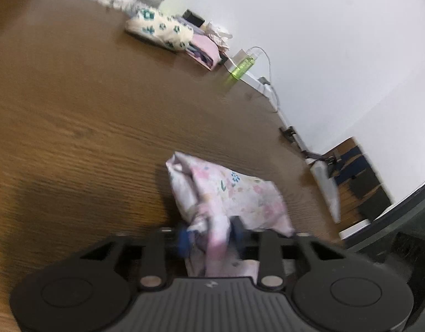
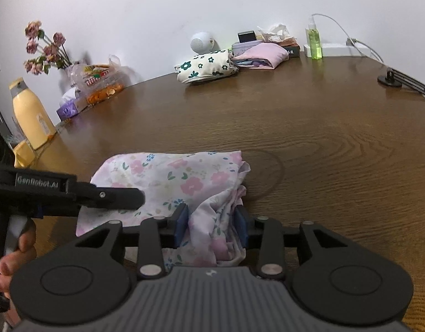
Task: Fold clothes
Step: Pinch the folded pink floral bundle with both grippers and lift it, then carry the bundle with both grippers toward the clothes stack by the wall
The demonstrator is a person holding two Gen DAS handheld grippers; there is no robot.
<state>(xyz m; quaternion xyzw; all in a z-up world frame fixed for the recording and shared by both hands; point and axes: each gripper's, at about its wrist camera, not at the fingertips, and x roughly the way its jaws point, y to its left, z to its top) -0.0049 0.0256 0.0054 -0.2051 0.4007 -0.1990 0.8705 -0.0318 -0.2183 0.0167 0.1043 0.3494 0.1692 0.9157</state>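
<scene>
A pink floral garment (image 2: pixel 168 179) lies bunched on the brown wooden table (image 2: pixel 323 144), near its front edge. My right gripper (image 2: pixel 211 225) is shut on a bunched fold of it at its right side. My left gripper (image 1: pixel 211 236) is shut on another bunch of the same garment (image 1: pixel 229 193), lifted a little above the table. The left gripper also shows in the right wrist view (image 2: pixel 112 196), coming in from the left over the cloth.
Folded clothes sit at the far edge: a cream one with green flowers (image 2: pixel 206 66) and a pink one (image 2: pixel 263 54). Nearby are a white round speaker (image 2: pixel 201 41), a green spray bottle (image 2: pixel 314 41), a power strip with cable, a black mount (image 2: pixel 400 78), snacks, tissues, flowers, a yellow bottle (image 2: pixel 32 113).
</scene>
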